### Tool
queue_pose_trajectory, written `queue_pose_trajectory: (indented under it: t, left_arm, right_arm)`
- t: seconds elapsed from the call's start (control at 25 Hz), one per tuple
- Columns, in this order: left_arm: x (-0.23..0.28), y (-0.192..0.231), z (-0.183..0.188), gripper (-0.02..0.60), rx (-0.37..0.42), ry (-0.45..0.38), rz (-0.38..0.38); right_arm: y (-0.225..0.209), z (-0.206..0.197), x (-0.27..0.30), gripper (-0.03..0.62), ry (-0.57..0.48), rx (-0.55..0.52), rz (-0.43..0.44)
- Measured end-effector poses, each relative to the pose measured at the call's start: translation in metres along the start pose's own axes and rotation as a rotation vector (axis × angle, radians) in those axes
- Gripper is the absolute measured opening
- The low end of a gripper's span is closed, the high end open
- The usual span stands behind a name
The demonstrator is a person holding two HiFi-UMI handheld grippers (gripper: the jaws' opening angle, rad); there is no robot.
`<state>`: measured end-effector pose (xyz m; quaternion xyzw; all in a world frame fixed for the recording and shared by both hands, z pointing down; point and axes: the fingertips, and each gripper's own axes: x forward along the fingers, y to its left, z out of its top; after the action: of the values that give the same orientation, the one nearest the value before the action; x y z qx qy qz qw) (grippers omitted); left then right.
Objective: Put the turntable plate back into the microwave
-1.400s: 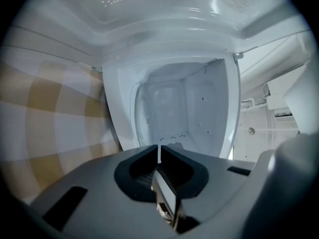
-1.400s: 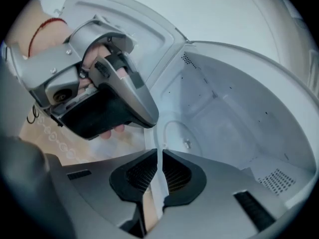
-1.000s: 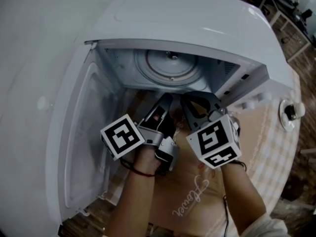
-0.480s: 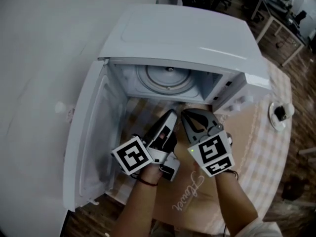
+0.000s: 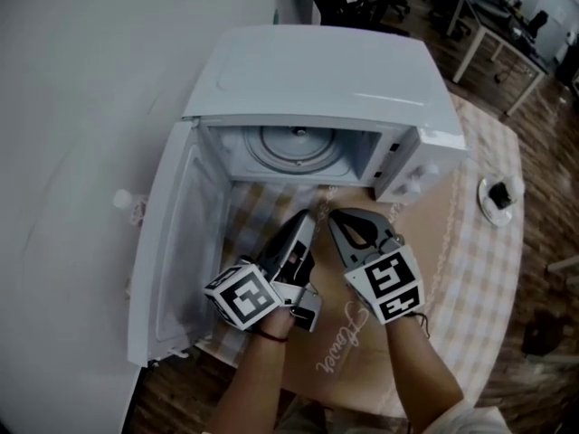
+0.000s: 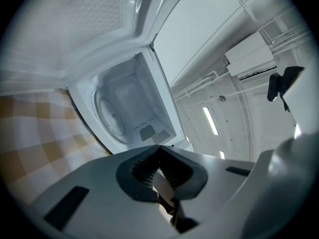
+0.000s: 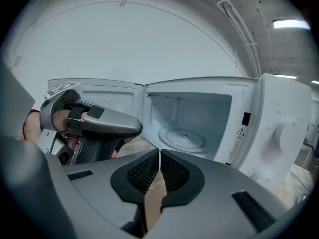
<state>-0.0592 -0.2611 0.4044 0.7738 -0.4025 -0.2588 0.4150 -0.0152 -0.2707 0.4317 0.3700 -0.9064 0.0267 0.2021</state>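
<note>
We find the plate (image 5: pixel 297 147) lying flat on the floor inside the microwave (image 5: pixel 317 70); our left gripper (image 5: pixel 308 217) and right gripper (image 5: pixel 333 215) hang before the microwave's open front, clear of the plate; both are clenched, empty.

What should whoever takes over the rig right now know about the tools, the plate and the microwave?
Left tool: shut, empty, held in front of the microwave, outside the cavity.
Right tool: shut, empty, beside the left one.
Plate: lying flat on the cavity floor.
Door: wide open, swung to the left.
Done: the plate appears to be back in.
Left: probably just check that it sits properly, which can't be told from here, then shut the door if wanted.
</note>
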Motion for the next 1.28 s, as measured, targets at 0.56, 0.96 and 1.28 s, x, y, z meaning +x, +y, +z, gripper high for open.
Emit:
queue_pose_trajectory:
  t: [0.56, 0.96, 1.28]
  left_arm:
    - [-0.029, -0.080, -0.011, 0.000, 0.338, 0.033, -0.129]
    - [-0.060, -0.150, -0.011, 0.000, 0.549, 0.064, -0.224]
    - [-0.078, -0.195, 0.005, 0.000, 0.630, 0.044, -0.261]
  right_arm:
    - [0.028, 0.038, -0.059, 0.038, -0.174, 0.137, 0.041]
    - [0.049, 0.083, -0.118, 0.038, -0.327, 0.208, 0.069]
    - [0.055, 0.121, -0.166, 0.040, -0.420, 0.176, 0.083]
